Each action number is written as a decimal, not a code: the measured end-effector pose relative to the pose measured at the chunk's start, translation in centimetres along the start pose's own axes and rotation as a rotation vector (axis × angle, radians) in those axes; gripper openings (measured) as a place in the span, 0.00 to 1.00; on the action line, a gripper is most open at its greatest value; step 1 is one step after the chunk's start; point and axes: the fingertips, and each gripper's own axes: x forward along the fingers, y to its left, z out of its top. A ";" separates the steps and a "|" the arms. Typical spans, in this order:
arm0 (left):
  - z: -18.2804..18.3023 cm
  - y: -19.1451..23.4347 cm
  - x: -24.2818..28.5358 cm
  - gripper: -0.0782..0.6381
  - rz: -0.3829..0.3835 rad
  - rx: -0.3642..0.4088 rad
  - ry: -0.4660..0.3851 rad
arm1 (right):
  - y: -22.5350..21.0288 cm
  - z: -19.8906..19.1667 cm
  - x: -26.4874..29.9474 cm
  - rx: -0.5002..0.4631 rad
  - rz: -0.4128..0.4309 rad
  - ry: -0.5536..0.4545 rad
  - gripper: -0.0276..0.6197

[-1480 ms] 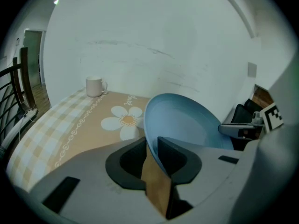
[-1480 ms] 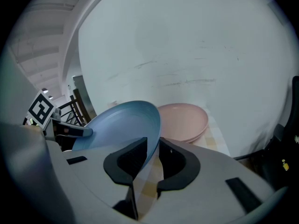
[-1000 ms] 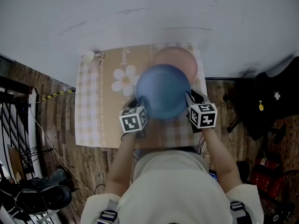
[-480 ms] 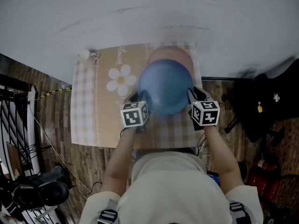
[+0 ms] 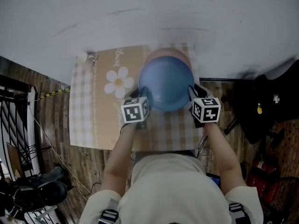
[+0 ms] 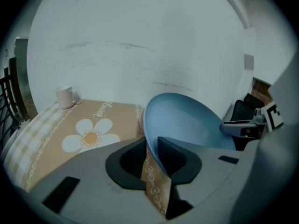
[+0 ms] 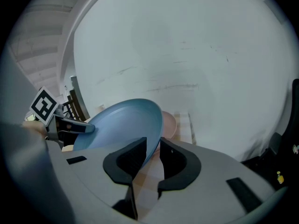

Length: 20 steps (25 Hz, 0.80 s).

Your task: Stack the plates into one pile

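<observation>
Head view
Landmark: pink plate (image 5: 167, 53), lying on the checked cloth (image 5: 88, 115) by the wall; only its far rim shows
Blue plate (image 5: 166, 85): over the pink plate, covering most of it, carried between the two tools
Left gripper (image 5: 137, 95): on the blue plate's rim, left of the pink plate and toward the person
Right gripper (image 5: 192, 92): on the opposite rim, right of the pink plate and toward the person
Flower print (image 5: 117, 82): on the cloth just left of the pink plate
Mug (image 5: 83, 57): well left of the pink plate, at the cloth's far corner

Left gripper view
Jaws: clamped on the blue plate's (image 6: 187, 122) rim, which runs down between them and lies against the right-hand jaw
Blue plate: tilted, its hollow facing up, off the cloth
Pink plate: a thin sliver past the blue plate's left edge
Other tool: across the blue plate, at its far rim

Right gripper view
Jaws: holding the blue plate's (image 7: 121, 122) rim, which stands between them against the left-hand jaw; they have just been opening a little
Pink plate (image 7: 169, 125): on the cloth just behind the blue plate, partly hidden by it
Other tool: at the blue plate's far left rim, its marker cube above
</observation>
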 end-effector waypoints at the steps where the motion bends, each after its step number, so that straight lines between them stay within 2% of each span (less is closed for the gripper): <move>1: 0.2 0.0 0.2 0.20 0.000 0.001 -0.001 | -0.2 0.1 0.2 0.000 -0.001 0.001 0.16; 20: 2.9 0.7 5.7 0.20 0.012 0.044 0.041 | -2.8 1.3 4.7 0.019 -0.020 0.039 0.17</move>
